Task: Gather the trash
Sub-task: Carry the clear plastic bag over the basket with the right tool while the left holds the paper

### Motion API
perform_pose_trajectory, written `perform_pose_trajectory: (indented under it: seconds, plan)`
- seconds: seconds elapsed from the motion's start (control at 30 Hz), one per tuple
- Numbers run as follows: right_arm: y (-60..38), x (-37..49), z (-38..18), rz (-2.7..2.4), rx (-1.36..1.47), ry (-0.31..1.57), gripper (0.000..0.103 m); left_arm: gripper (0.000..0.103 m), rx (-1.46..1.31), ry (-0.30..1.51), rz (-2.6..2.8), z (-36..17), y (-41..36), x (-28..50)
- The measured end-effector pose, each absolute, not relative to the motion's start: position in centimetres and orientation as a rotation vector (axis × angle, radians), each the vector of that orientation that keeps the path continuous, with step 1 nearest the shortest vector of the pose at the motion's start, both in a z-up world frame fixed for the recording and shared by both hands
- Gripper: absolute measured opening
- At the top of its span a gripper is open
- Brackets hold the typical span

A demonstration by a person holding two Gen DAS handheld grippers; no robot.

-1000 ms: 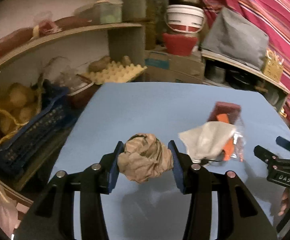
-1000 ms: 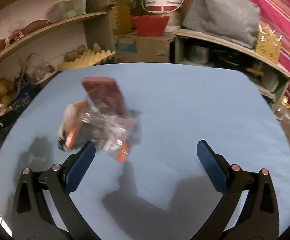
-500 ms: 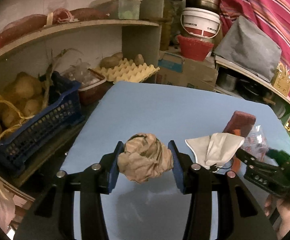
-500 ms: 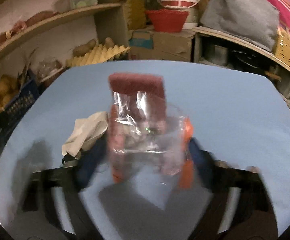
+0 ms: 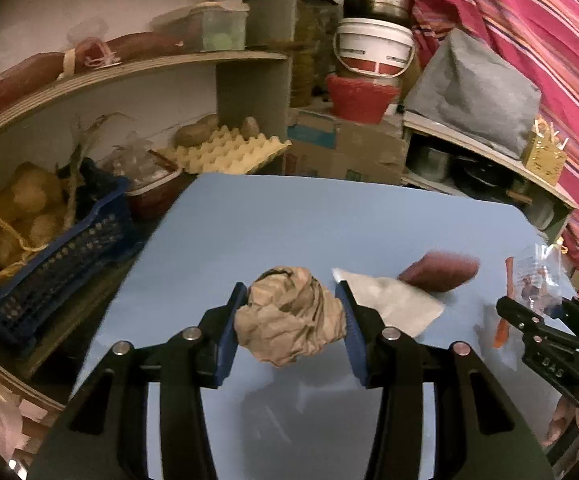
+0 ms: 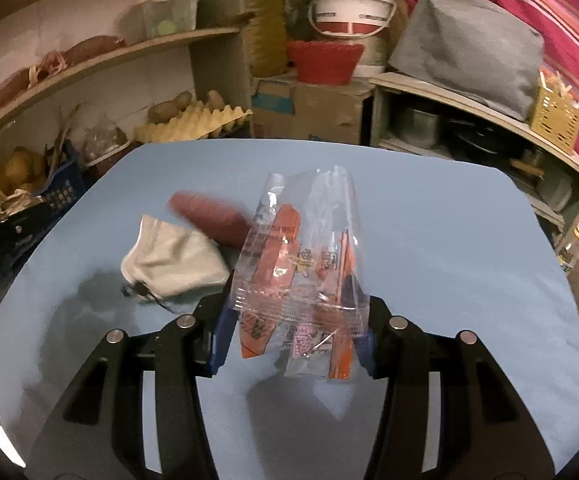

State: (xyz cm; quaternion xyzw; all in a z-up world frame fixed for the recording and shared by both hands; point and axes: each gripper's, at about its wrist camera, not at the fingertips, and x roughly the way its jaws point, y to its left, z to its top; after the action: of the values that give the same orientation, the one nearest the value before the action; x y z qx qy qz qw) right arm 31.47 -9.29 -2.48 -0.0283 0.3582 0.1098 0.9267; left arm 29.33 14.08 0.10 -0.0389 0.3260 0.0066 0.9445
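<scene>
My left gripper (image 5: 291,326) is shut on a crumpled brown paper ball (image 5: 291,326) and holds it above the blue table (image 5: 273,224). My right gripper (image 6: 295,328) is shut on a clear plastic wrapper with orange print (image 6: 301,264), lifted off the table; the wrapper also shows at the right of the left wrist view (image 5: 537,276). A white cloth pouch (image 6: 173,260) and a dark red pad (image 6: 209,216), blurred, lie on the table left of the wrapper. The same pouch (image 5: 393,304) and pad (image 5: 439,272) lie just right of my left gripper.
Shelves at the left hold a blue crate of potatoes (image 5: 29,248), an egg tray (image 5: 229,152) and a red-rimmed tub (image 5: 149,188). Cardboard boxes (image 5: 345,148), a red basket (image 5: 355,98) and a white bucket (image 5: 373,48) stand behind the table.
My right gripper has closed on the plastic wrapper and lifted it off the red pad. The pad has tipped over beside the pouch. My left gripper still holds the paper ball.
</scene>
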Motion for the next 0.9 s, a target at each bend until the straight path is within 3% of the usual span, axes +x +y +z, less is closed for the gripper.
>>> perform_pose_trajectory:
  seconds: [0.9]
  plan:
    - [-26.8,25.0,1.7,-0.013,0.027,0.623,0.05,0.045,0.011,0.66,-0.178,0.1,-3.1,30.2]
